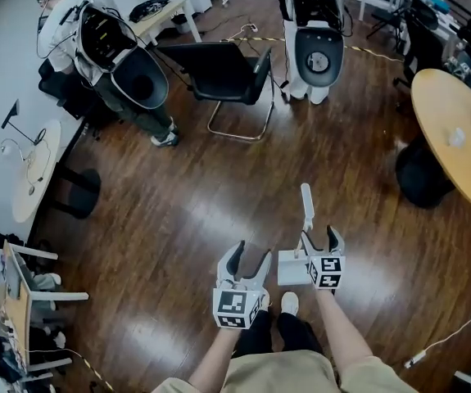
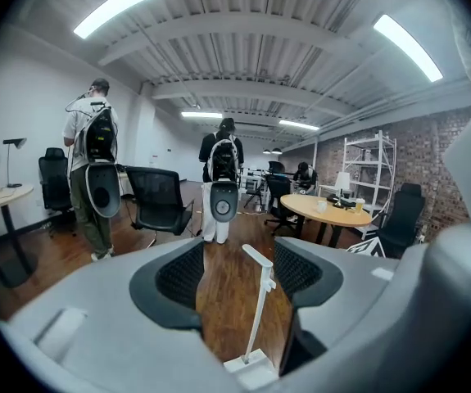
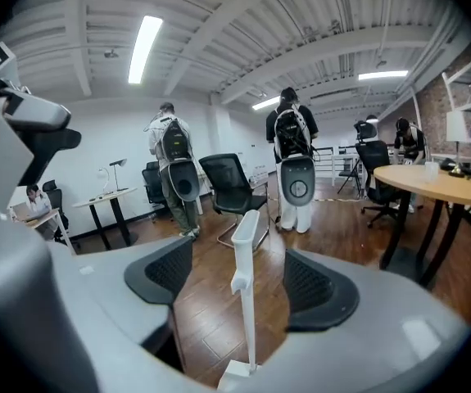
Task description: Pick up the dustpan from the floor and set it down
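The right gripper (image 3: 237, 278) has its two fingers (image 3: 160, 273) wide apart. They hold nothing. The white dustpan (image 3: 246, 244) stands on the brown wood floor (image 3: 210, 301), and its long handle sticks straight up in the gap between these fingers. There is floor on both sides of the handle, so no finger touches it. The flat pan part sits low down, close under the fingers.

The left gripper (image 2: 237, 273) is loose too, with its fingers (image 2: 178, 277) spread and nothing gripped. Looking past them, the dustpan (image 2: 257, 309) shows in the gap, closer to the right finger than to the left one.

From the head view, both grippers are low over the floor (image 1: 186, 211). The dustpan (image 1: 306, 207) is at the right gripper (image 1: 320, 241), with the handle by its left finger. The left gripper (image 1: 250, 260) is just beside the pan, not touching it.

Far past the fingers stand a black chair (image 1: 223, 72) and a round table (image 1: 448, 129).
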`<act>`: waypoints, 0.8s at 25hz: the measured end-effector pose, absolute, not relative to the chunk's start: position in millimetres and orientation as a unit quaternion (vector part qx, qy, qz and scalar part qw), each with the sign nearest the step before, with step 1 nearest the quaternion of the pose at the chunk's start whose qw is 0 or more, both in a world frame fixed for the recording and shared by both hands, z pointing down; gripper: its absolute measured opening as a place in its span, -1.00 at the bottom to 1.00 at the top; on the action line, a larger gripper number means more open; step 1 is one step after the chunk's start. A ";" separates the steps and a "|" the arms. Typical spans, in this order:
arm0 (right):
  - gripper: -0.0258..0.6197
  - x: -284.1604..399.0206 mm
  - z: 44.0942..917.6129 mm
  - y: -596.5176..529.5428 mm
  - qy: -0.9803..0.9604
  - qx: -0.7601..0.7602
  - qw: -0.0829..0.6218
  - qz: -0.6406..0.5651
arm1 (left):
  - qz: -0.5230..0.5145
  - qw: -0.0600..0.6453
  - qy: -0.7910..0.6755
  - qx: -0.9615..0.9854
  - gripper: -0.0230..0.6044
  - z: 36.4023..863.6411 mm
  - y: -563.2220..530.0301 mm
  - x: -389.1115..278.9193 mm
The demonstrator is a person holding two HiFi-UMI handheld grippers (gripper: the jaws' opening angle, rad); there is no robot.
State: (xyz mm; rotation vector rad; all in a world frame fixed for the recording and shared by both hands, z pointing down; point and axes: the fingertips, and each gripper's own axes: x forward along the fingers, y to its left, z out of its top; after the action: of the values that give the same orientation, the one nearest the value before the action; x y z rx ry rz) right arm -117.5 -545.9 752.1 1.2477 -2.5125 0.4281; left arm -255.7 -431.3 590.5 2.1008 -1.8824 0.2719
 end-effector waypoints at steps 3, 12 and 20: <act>0.13 -125.3 784.3 -568.7 -0.872 0.427 0.178 0.159 | 0.093 0.169 -0.654 0.731 -0.11 607.3 -437.5 -257.3; -0.11 -151.3 816.5 -594.2 -0.856 0.434 0.229 0.163 | 0.093 0.190 -0.664 0.717 -0.11 614.5 -422.4 -295.4; -0.61 -155.7 811.1 -580.7 -0.856 0.433 0.219 0.178 | 0.090 0.181 -0.663 0.721 -0.12 607.7 -425.2 -310.3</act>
State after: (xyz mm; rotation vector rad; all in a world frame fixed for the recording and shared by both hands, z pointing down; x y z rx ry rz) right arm -155.7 -580.7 811.1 1.1994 -2.3691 0.4936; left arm -310.3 -425.2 607.7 2.0352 -1.8734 0.2540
